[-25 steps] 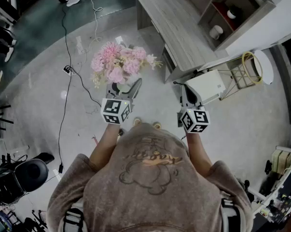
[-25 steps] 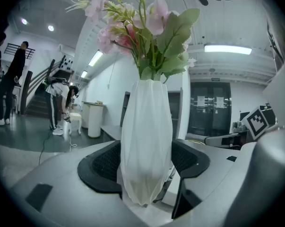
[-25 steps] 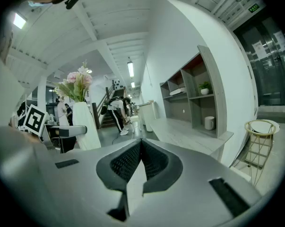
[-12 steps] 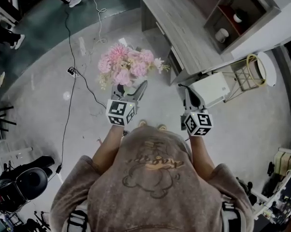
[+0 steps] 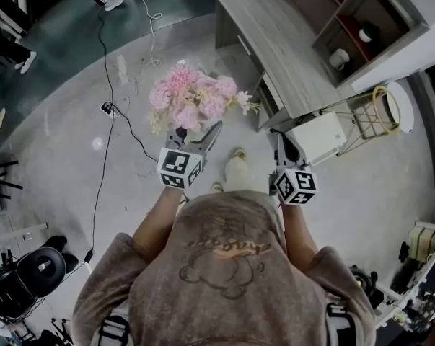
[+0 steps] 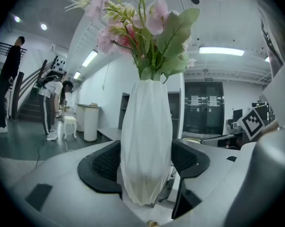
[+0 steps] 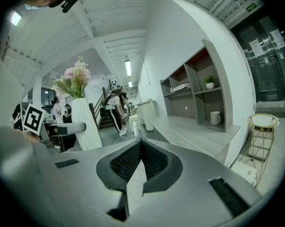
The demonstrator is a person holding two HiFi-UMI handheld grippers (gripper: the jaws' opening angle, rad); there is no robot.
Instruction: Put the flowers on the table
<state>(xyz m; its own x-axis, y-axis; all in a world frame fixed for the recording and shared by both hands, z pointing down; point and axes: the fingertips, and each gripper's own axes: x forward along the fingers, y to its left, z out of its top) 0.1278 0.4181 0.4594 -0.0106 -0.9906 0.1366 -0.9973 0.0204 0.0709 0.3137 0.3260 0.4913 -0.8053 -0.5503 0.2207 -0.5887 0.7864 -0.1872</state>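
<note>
1. Left gripper (image 5: 200, 137): I read its jaws as clamped on the white faceted vase (image 6: 146, 145), with one black pad against each side of the lower body. The vase stands upright between them.
2. Flowers (image 5: 193, 98): the pink bunch with green leaves sits in the mouth of the vase. In the head view I see it held over the grey floor (image 5: 66, 171), left of the table's near corner. It is near the table but not on it.
3. Right gripper (image 5: 283, 145): its jaws are pressed together, and nothing sits between them. It is held to the right of the left gripper, apart from the vase.
4. Table (image 5: 275, 42): the grey wood-grain top lies far and right of the flowers.
5. Shelf unit (image 5: 372, 9): it runs along the right side of the table. A white mug (image 5: 339, 58) stands in one compartment.
6. White box (image 5: 319, 134): it sits on the floor just beside the table's near end. A wire stand (image 5: 374, 105) stands to its right.
7. Black cable (image 5: 102, 71): it trails across the floor to the left of the flowers.
8. Person's shoe (image 5: 236, 170): it shows between the two grippers.
</note>
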